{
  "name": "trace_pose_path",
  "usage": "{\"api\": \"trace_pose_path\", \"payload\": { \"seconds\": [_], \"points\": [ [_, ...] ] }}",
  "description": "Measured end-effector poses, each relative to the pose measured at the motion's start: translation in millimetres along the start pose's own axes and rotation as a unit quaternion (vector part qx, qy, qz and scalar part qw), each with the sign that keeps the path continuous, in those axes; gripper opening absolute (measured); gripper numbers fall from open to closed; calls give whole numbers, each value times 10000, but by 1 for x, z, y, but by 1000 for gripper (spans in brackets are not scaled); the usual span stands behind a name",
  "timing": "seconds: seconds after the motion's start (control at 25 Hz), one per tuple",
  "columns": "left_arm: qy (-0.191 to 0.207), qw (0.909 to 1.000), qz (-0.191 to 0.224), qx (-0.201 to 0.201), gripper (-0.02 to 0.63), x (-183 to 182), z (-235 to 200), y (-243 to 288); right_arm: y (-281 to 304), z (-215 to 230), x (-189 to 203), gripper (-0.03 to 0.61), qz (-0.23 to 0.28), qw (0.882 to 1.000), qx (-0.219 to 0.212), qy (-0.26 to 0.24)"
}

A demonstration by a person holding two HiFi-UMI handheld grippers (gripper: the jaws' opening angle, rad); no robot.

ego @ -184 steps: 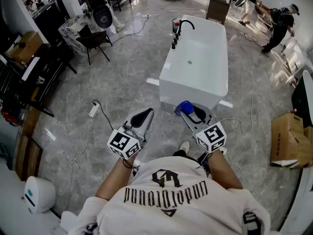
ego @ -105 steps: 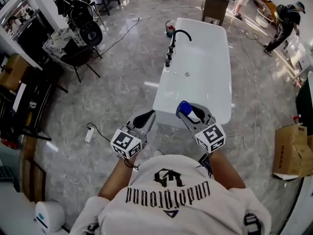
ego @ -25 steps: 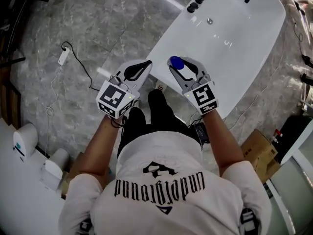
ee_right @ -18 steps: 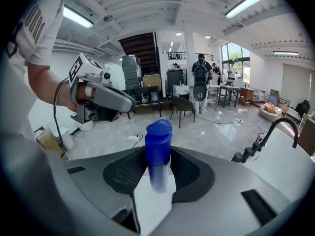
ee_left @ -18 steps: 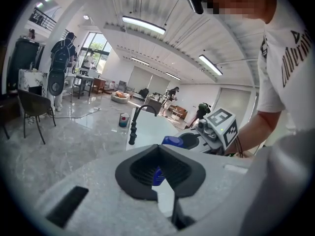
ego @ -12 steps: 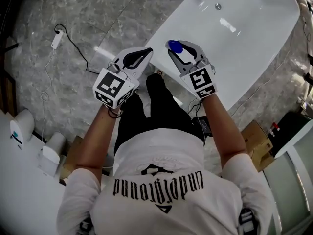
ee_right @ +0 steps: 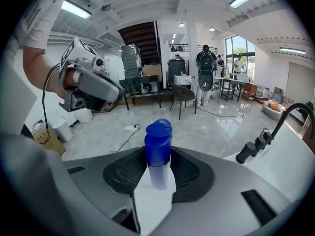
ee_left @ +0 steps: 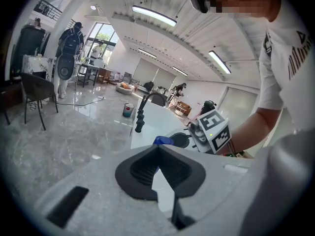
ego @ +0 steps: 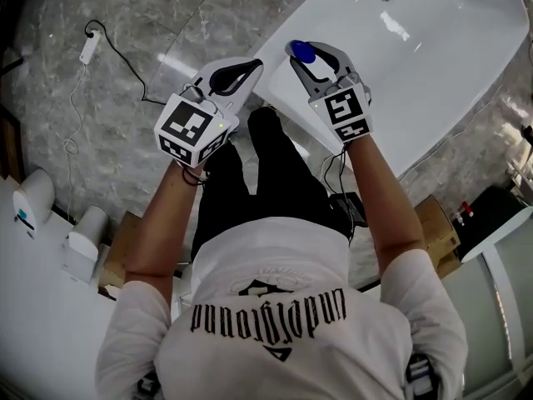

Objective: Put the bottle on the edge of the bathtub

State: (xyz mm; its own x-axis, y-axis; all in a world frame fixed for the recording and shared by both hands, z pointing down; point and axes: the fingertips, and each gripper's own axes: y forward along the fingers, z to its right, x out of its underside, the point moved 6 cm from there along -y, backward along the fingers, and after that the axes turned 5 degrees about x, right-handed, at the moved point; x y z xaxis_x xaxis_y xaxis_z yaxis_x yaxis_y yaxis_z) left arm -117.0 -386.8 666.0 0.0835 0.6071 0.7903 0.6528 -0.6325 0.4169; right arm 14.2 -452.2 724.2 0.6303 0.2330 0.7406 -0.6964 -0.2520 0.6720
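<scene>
No brand or label shows on the blue-capped pale plastic bottle (ee_right: pixel 157 149). The only writing is black gothic lettering on the back of the person's white T-shirt (ego: pixel 275 315). It is upside down in the head view and I cannot read it for certain. Each tool carries a marker cube (ego: pixel 190 129) with black-and-white square codes and no words.

The right gripper view shows the right hand-held gripper (ee_right: pixel 157 173) clamped on the bottle's pale body, with the bottle upright and its cap above the pads. The head view shows only the blue cap, over the near left end of the white freestanding bathtub (ego: pixel 433 90), at its rim. The left gripper view shows the left hand-held gripper (ee_left: pixel 158 154) closed, pads together with nothing between them. It also shows the black tap (ee_left: pixel 142 109) in full, which the head view barely catches. Only the head view shows the white power strip (ego: pixel 87 47) on the grey marble floor (ego: pixel 125 23).

Compared with half a second before, the bottle sits farther over the tub, and the grip is unchanged.
</scene>
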Motion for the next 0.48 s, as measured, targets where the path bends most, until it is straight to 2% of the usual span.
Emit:
{"api": "trace_pose_path", "payload": {
  "seconds": [0.48],
  "points": [
    [-65,9999,-143,38,15,18,-17,9,34,-1,16,155,-208,9996,70,-167]
  ]
}}
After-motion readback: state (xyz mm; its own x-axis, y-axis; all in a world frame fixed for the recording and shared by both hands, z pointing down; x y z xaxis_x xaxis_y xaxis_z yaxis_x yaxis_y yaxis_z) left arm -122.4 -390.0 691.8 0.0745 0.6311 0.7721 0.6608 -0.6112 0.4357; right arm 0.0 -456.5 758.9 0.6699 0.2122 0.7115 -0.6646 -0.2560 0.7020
